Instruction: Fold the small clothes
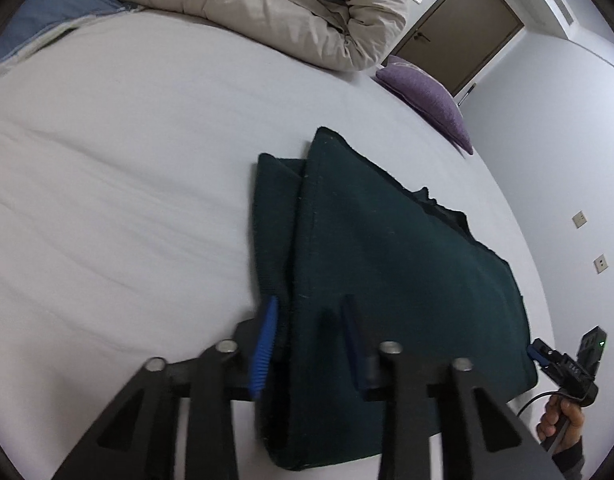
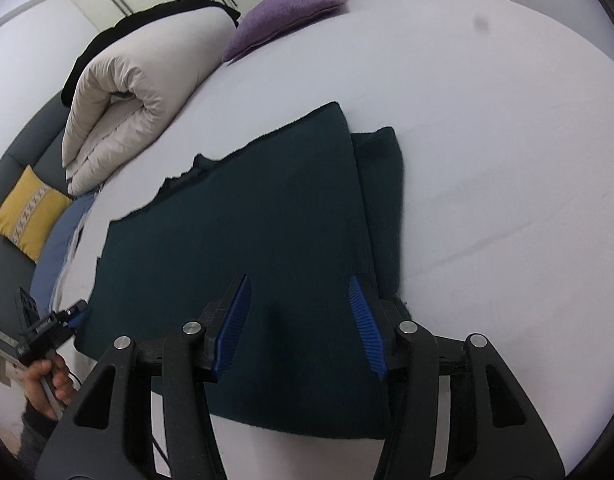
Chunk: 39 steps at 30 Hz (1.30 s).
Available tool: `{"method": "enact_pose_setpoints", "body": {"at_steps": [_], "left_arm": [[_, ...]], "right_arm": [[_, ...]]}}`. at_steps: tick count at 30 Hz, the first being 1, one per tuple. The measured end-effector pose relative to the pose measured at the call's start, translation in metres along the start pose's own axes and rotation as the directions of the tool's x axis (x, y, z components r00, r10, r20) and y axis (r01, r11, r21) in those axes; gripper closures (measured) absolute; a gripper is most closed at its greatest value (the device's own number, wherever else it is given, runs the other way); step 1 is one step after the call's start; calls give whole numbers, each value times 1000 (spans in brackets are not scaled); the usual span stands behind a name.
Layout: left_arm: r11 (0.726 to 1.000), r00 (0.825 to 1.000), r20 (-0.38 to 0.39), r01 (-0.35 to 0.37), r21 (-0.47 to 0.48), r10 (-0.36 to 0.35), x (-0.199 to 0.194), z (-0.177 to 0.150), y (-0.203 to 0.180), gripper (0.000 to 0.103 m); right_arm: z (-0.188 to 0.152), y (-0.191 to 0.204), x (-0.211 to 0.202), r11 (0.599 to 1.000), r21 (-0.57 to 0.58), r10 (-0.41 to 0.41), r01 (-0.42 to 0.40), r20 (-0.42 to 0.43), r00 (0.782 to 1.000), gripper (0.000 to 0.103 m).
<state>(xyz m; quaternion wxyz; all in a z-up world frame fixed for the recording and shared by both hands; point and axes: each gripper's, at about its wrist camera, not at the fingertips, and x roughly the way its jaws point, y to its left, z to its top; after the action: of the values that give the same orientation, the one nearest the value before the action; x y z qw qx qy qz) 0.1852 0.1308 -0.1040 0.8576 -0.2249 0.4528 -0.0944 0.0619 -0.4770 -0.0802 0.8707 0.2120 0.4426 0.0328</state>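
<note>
A dark green knitted garment [image 1: 387,264] lies folded flat on the white bed sheet [image 1: 127,200]; it also shows in the right wrist view [image 2: 259,216]. My left gripper [image 1: 311,308] is open, its blue-padded fingers [image 1: 265,344] spread just above the garment's near edge. My right gripper [image 2: 299,292] is open too, its blue pads [image 2: 365,320] spread over the opposite edge of the garment. Each gripper shows small in the other's view: the right one at the garment's corner [image 1: 547,354], the left one at the other corner [image 2: 73,312]. Neither holds cloth.
A rolled beige duvet [image 1: 267,8] lies at the far side of the bed, also in the right wrist view [image 2: 127,92]. A purple cushion [image 1: 431,96] sits by the bed edge. A yellow cushion [image 2: 31,212] rests on a grey sofa. A brown door [image 1: 459,32] stands beyond.
</note>
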Motion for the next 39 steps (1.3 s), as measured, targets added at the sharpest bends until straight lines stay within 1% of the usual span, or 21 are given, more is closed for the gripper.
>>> {"method": "enact_pose_setpoints", "body": {"at_steps": [1,5,7,9,10,11,13,14,15,18,21,22,24,26,28,32,36,38,39], "left_arm": [[1000,1000,2,-16,21,16,-1,-1,-2,77],[993,998,12,-64,99,63,-4,-7,-11,77],[987,996,17,-87,132,86,-2,-11,-17,77],[985,995,15,-96,143,95,0,-12,-19,78],[984,995,18,-102,143,101,-1,-13,-18,85],[984,994,20,-108,143,106,-2,-14,-18,88],[984,994,20,-107,145,105,-3,-15,-18,92],[983,994,22,-109,150,107,-5,-15,-18,93],[982,994,26,-112,153,109,-7,-16,-18,94],[980,993,41,-115,163,110,-12,-18,-22,96],[979,993,47,-111,169,104,-14,-23,-25,96],[981,994,46,-106,165,100,-15,-24,-25,96],[982,995,42,-97,160,92,-16,-28,-24,96],[984,995,44,-92,154,86,-18,-32,-22,96],[986,996,45,-87,145,81,-20,-35,-21,96],[990,997,39,-67,128,62,-25,-43,-15,96],[992,999,24,-51,114,49,-22,-46,-9,96],[995,999,24,-29,91,27,-22,-45,-5,96],[996,999,25,-24,84,23,-22,-44,-4,96]], "right_arm": [[-1,2,-1,1000,-9,-10,10,6,1000,55],[-6,4,-12,999,-18,-33,34,44,998,55],[-7,4,-15,999,-26,-38,39,42,998,55],[-10,6,-16,997,-48,-56,57,37,998,57],[-11,6,-16,996,-55,-67,69,37,997,60],[-12,6,-17,995,-59,-76,78,38,996,63],[-13,4,-19,996,-54,-76,78,38,996,66],[-14,2,-19,995,-50,-82,84,37,996,70],[-14,1,-19,995,-48,-81,82,39,996,70],[-16,2,-23,994,-58,-91,93,42,995,77],[-17,3,-25,992,-73,-98,101,41,994,89],[-17,3,-25,992,-76,-103,105,37,994,96],[-19,0,-26,992,-65,-106,109,41,993,97],[-20,-5,-30,995,-36,-89,91,45,995,97],[-21,-8,-32,996,-33,-87,88,45,995,97],[-30,-13,-36,995,-36,-88,89,30,996,102],[-40,-23,-43,997,-11,-73,73,29,997,103],[-42,-20,-51,996,-34,-83,85,49,995,102],[-41,-20,-55,996,-40,-80,83,68,994,100]]}}
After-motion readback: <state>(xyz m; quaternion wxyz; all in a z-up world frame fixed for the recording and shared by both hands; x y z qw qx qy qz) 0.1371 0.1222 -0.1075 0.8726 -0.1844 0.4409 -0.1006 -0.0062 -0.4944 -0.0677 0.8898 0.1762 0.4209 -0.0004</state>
